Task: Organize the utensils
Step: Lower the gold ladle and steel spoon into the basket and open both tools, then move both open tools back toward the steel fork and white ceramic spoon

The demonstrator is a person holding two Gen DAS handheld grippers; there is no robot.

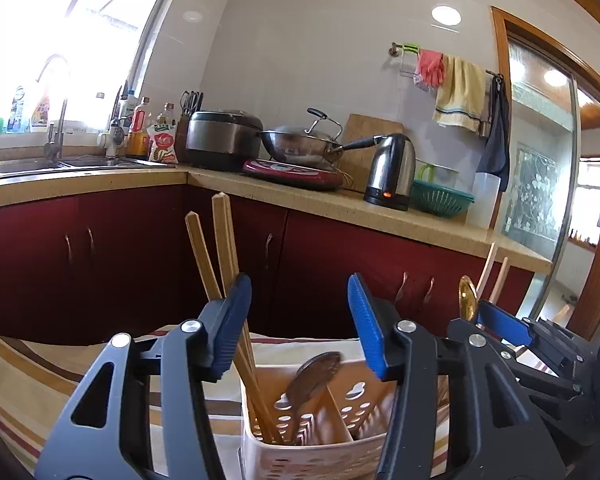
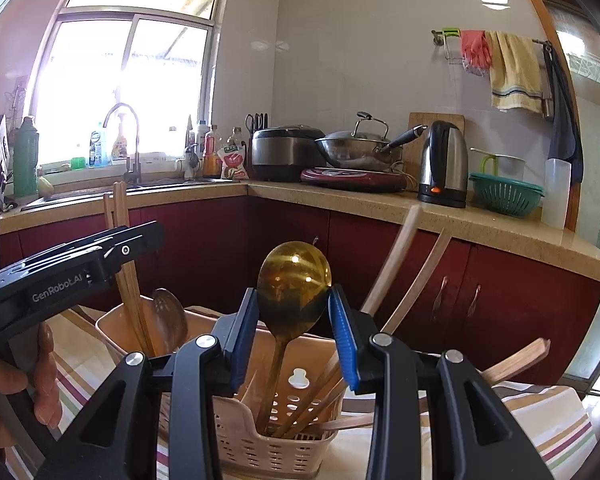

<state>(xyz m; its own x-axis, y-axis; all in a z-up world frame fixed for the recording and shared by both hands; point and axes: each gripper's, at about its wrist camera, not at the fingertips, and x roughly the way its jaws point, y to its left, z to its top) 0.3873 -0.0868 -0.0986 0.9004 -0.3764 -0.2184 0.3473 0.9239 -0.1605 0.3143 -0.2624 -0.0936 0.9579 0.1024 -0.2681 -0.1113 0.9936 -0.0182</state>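
A beige perforated utensil caddy [image 1: 320, 452] [image 2: 260, 448] stands on a striped tablecloth [image 1: 40, 380]. My left gripper [image 1: 298, 284] [image 2: 148, 236] is open above its left compartment. Brown chopsticks [image 1: 220, 240] [image 2: 120, 220] stand in that compartment and lean against the inside of the left finger, far from the right pad. A slotted metal spoon [image 1: 312, 376] [image 2: 170, 316] rests beside them. My right gripper [image 2: 294, 292] [image 1: 484, 312] is shut on the bowl of a gold spoon [image 2: 294, 276] [image 1: 467, 296] whose handle reaches down into the right compartment, among pale chopsticks [image 2: 400, 248].
Dark red cabinets [image 2: 380, 248] run behind the table under a counter [image 2: 460, 216] with a kettle [image 2: 444, 164], a wok, a rice cooker and a sink. A hand [image 2: 40, 380] holds the left gripper. A wooden stick end [image 2: 516, 360] juts out to the right of the caddy.
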